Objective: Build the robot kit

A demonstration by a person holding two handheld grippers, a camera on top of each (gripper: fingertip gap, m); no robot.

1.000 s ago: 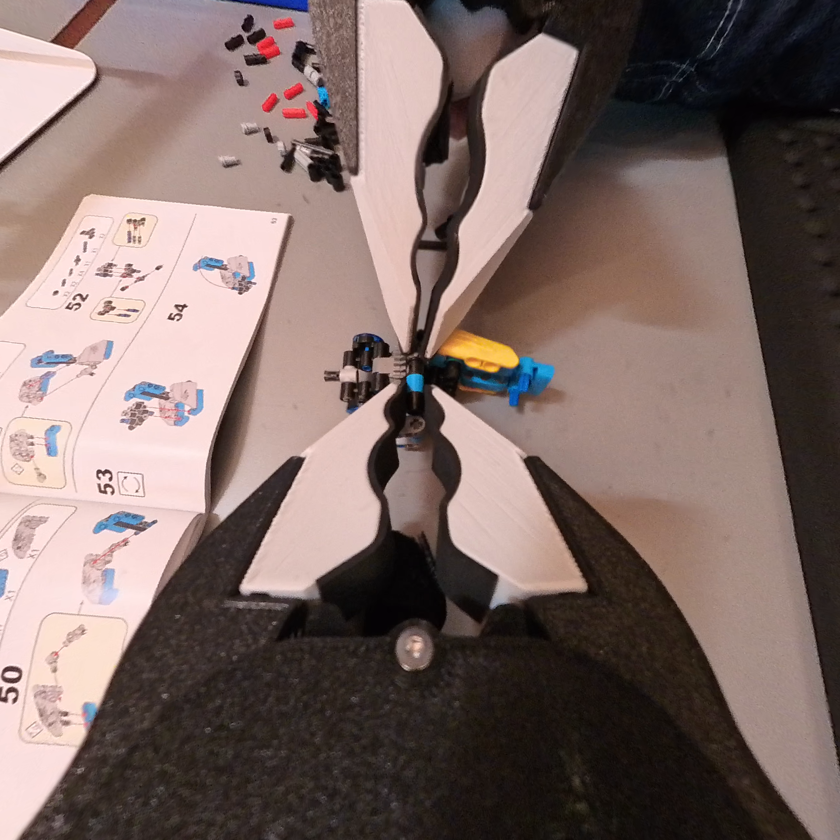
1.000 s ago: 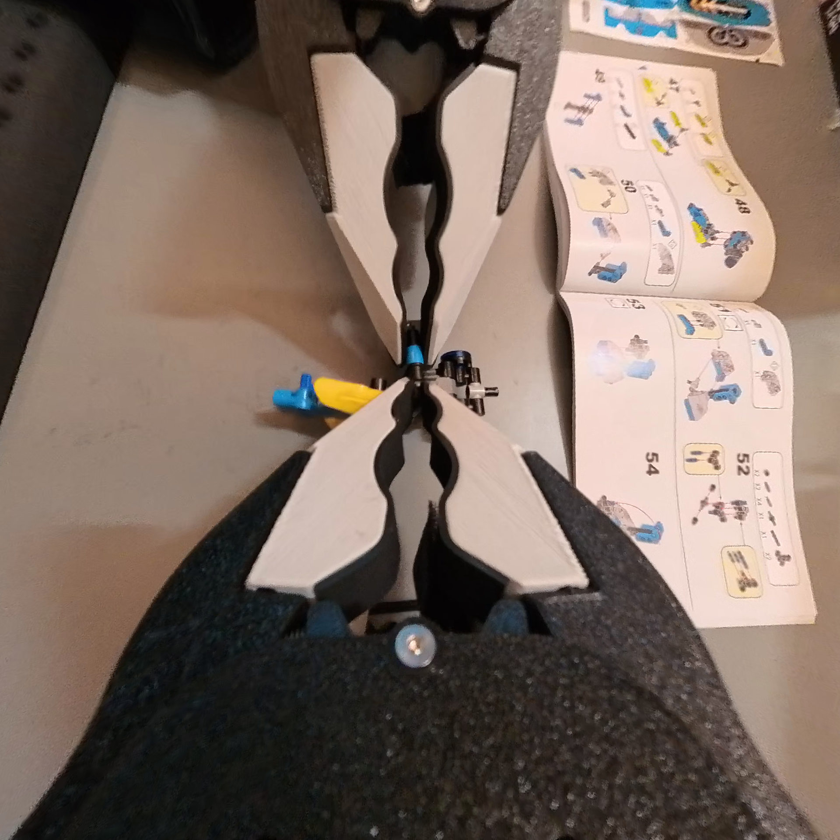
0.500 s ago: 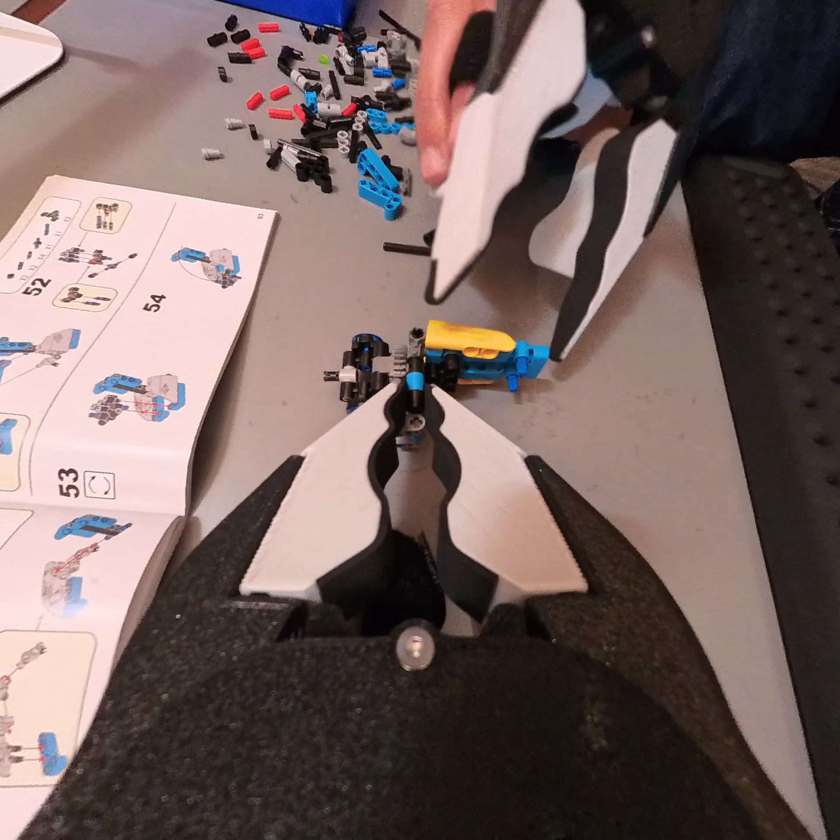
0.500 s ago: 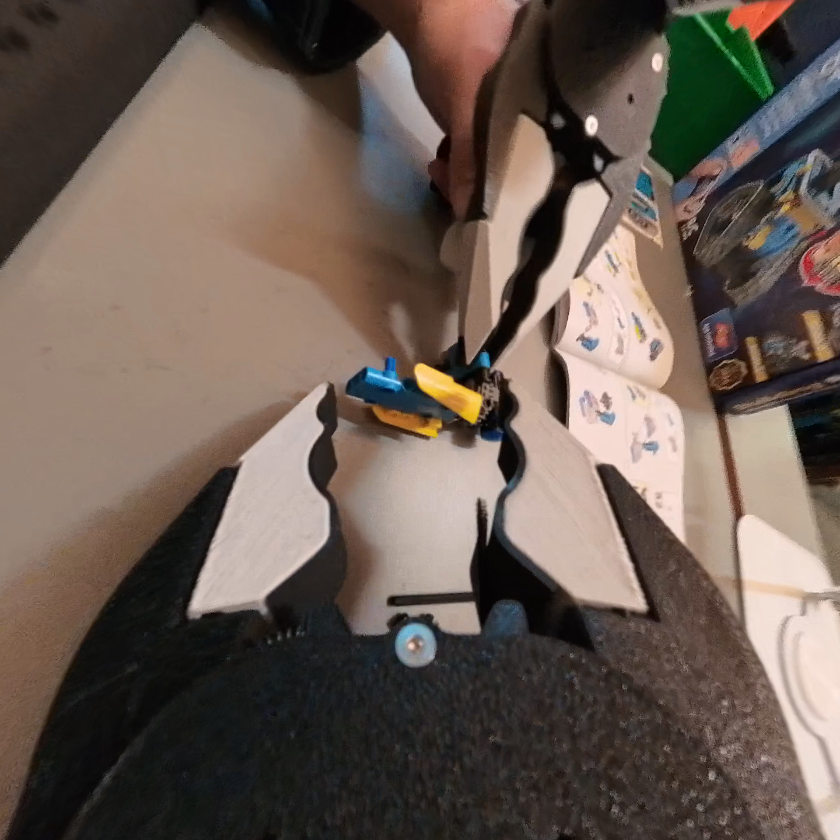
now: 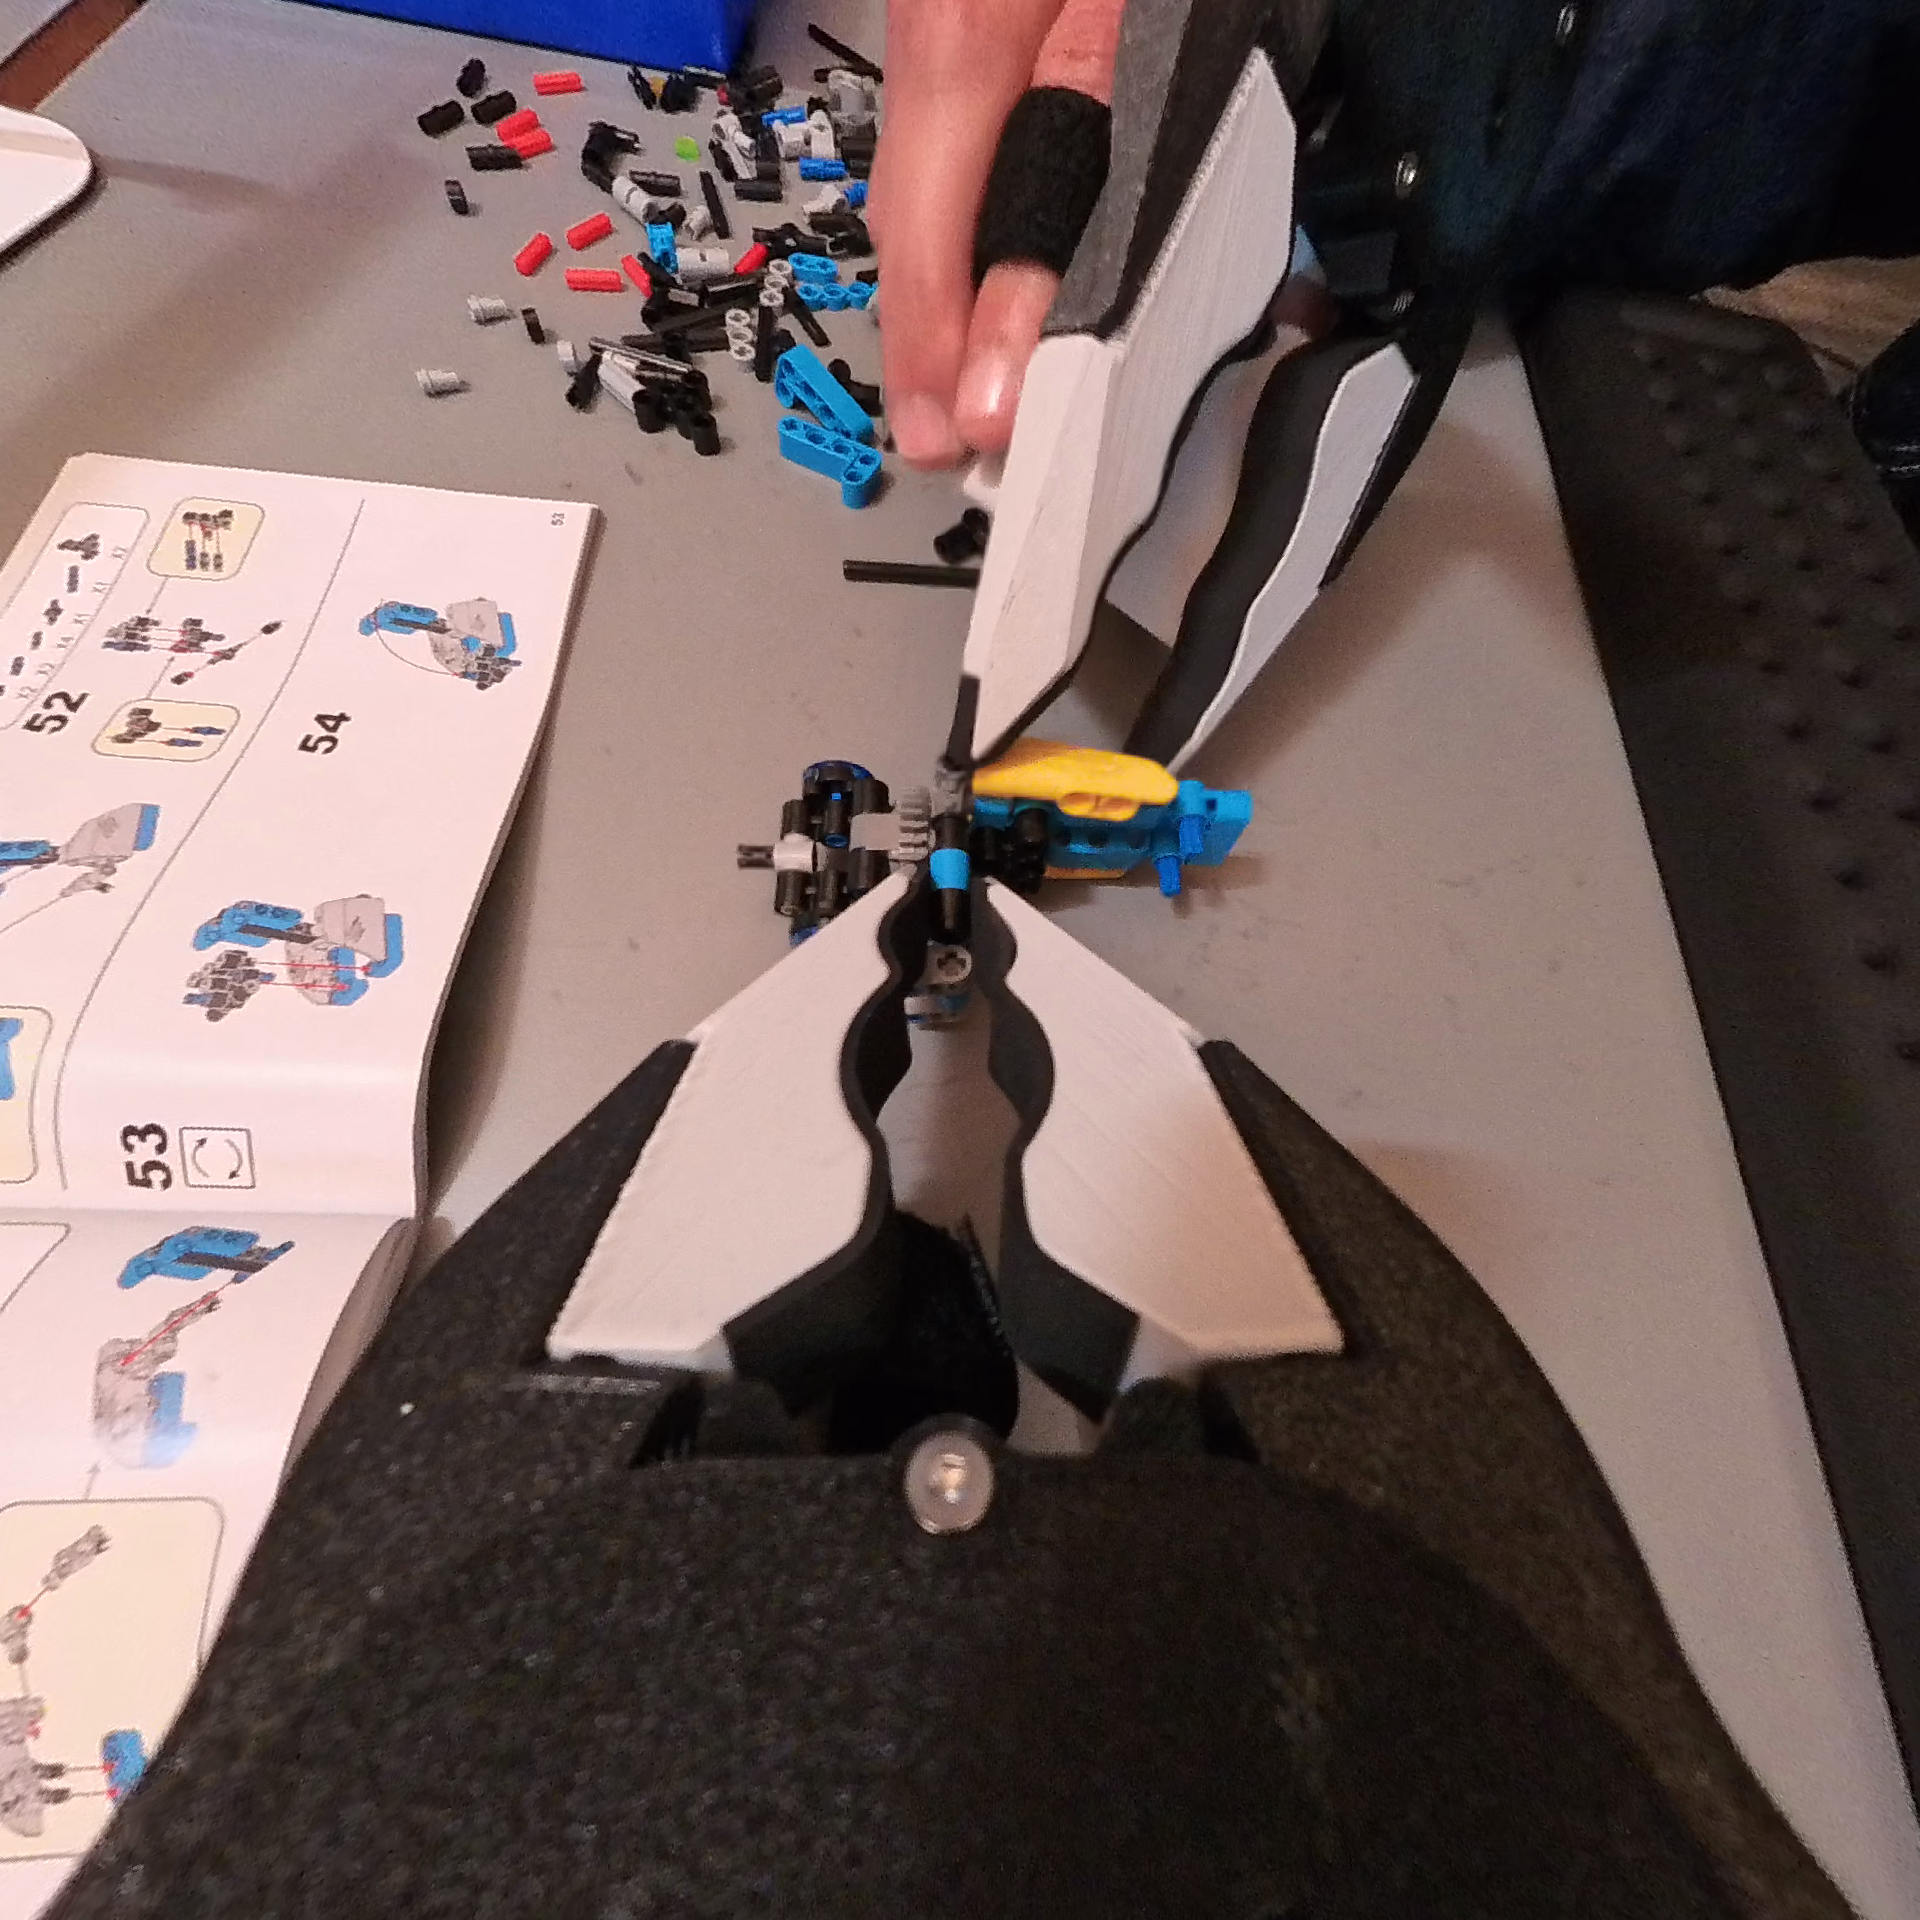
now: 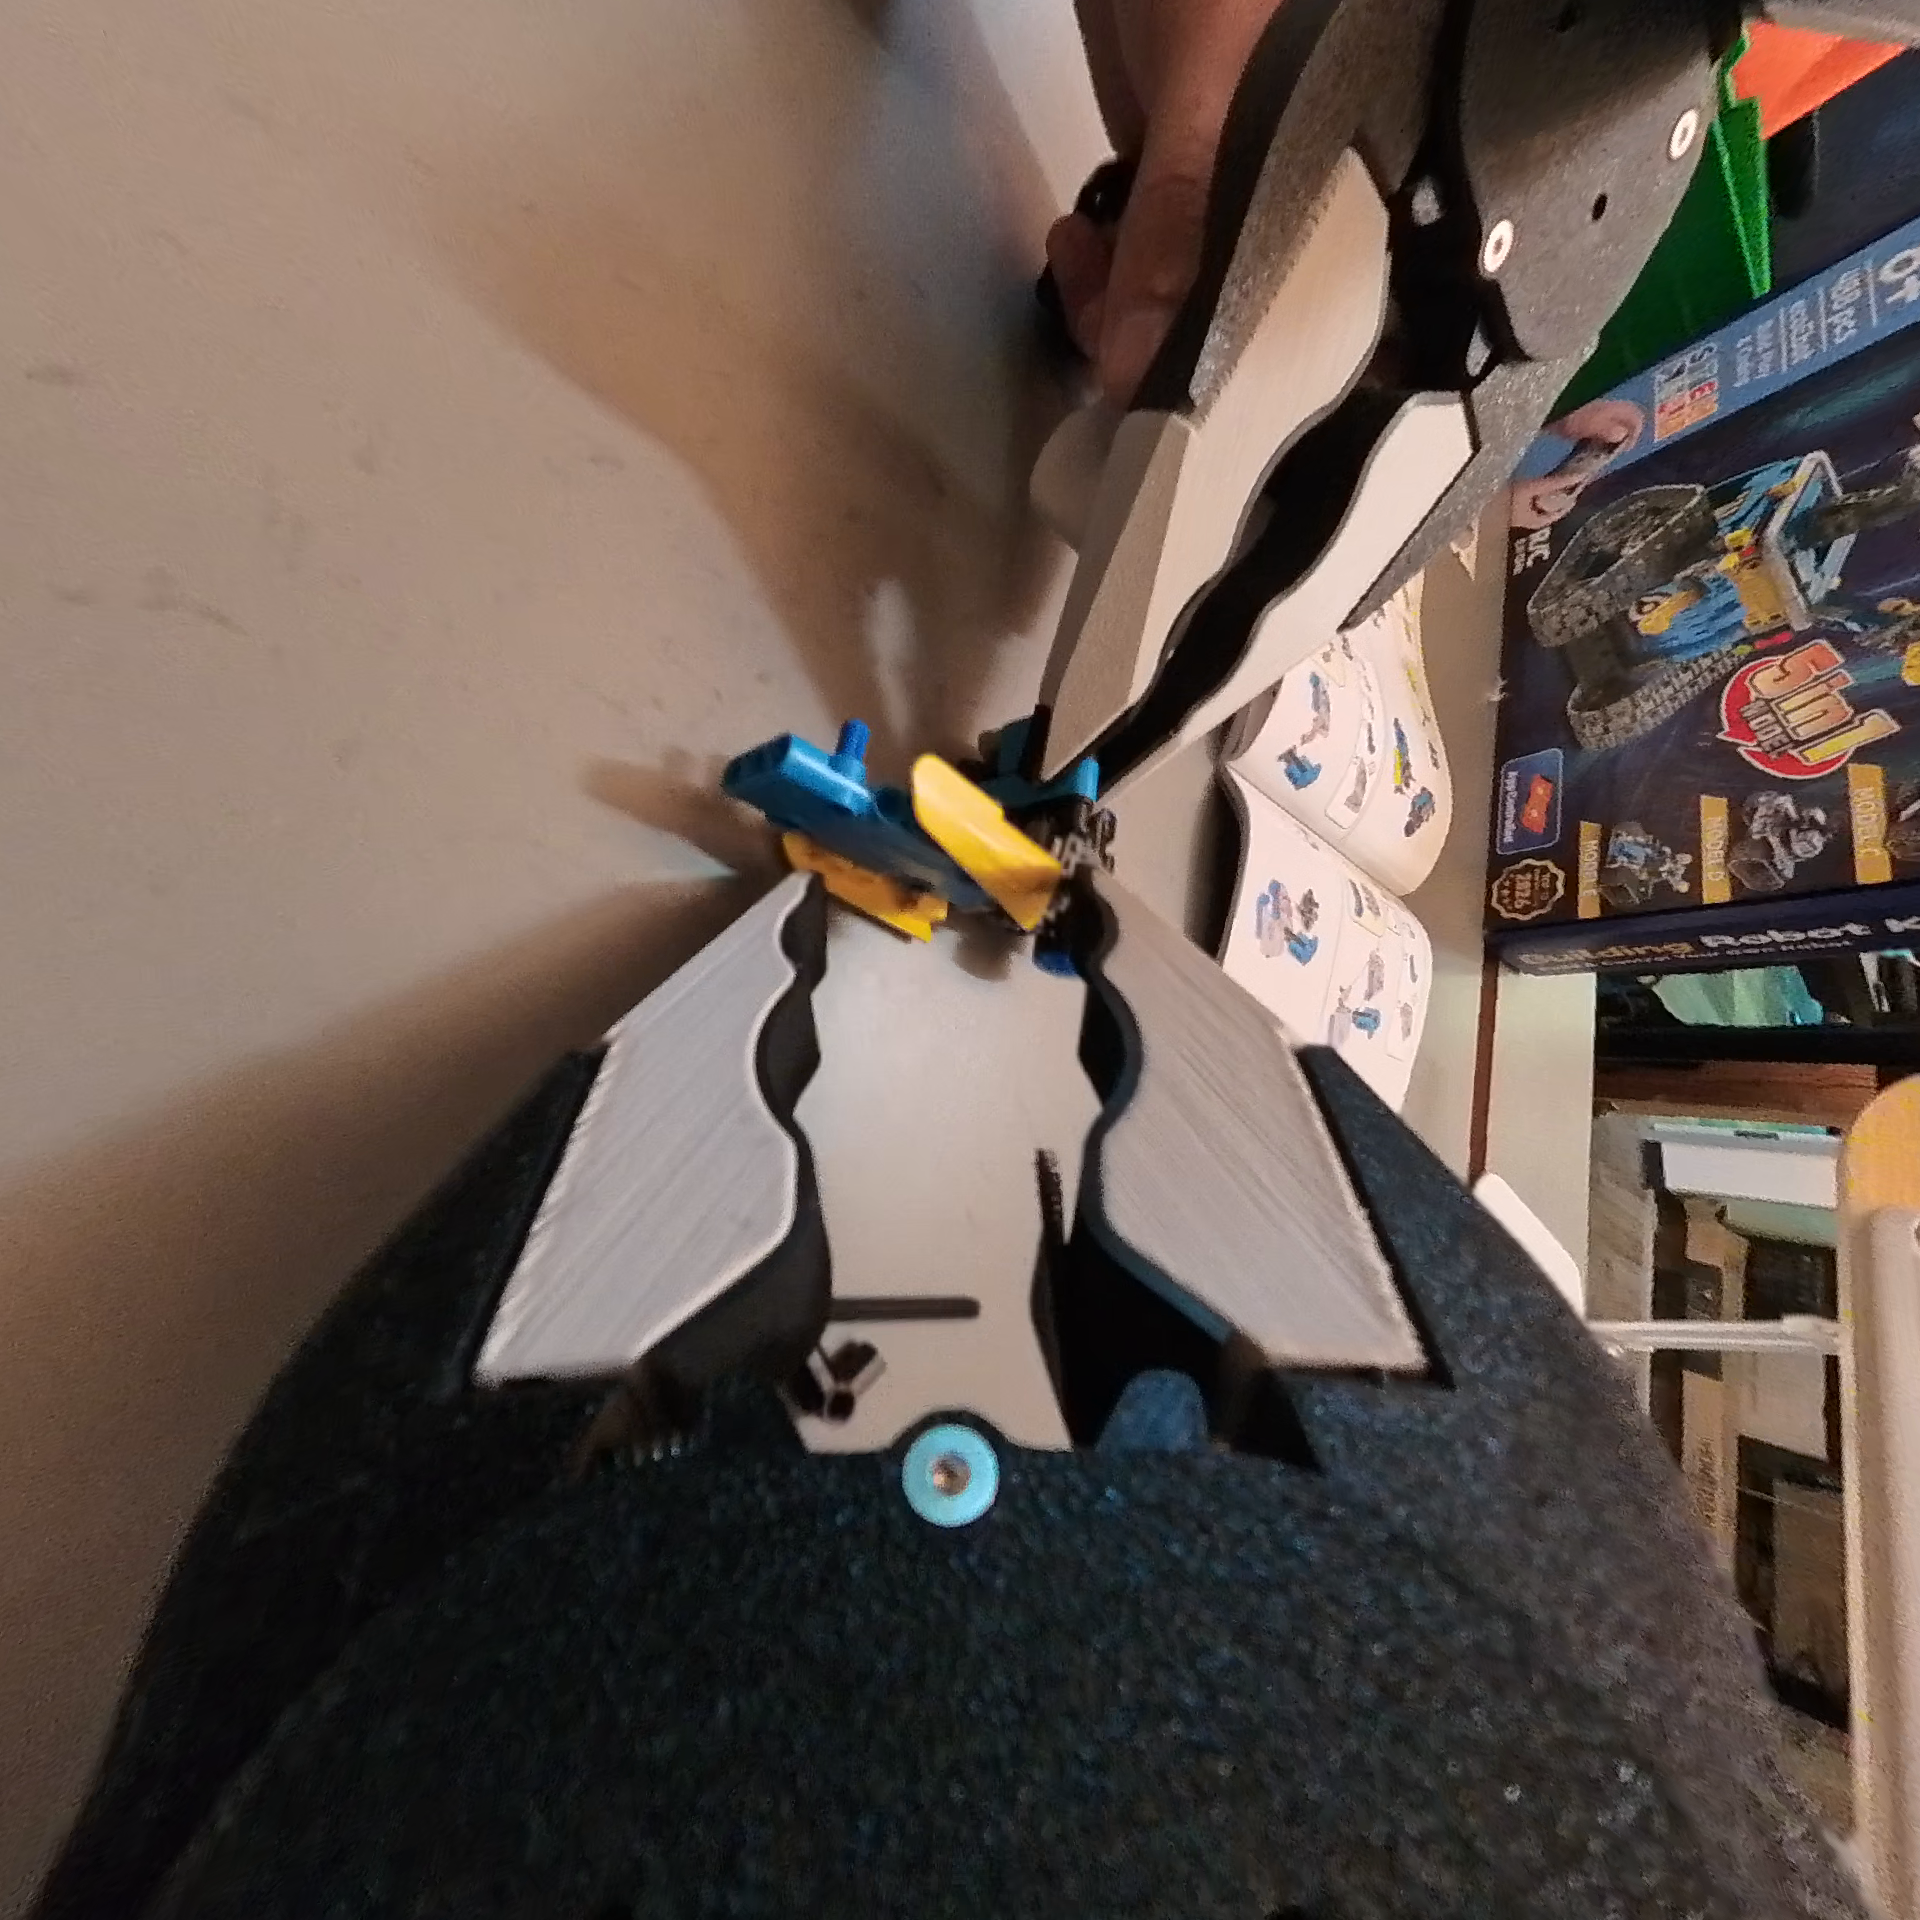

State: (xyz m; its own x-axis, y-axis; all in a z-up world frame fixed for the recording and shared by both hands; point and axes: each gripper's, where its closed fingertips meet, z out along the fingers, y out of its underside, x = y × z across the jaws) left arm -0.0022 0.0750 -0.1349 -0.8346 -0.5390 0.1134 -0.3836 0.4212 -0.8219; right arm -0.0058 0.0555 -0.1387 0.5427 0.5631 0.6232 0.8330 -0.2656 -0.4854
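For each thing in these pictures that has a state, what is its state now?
Left hand-held gripper: shut on the toy model.
Right hand-held gripper: open, straddling the model's yellow end.
Toy model: partly built, on the table.
Instruction booklet: open, flat.
Loose toy pieces: scattered.

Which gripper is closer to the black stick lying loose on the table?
Right. The right gripper stands open over the black stick, which lies between its fingers. The left gripper sits farther off, shut on the toy model.
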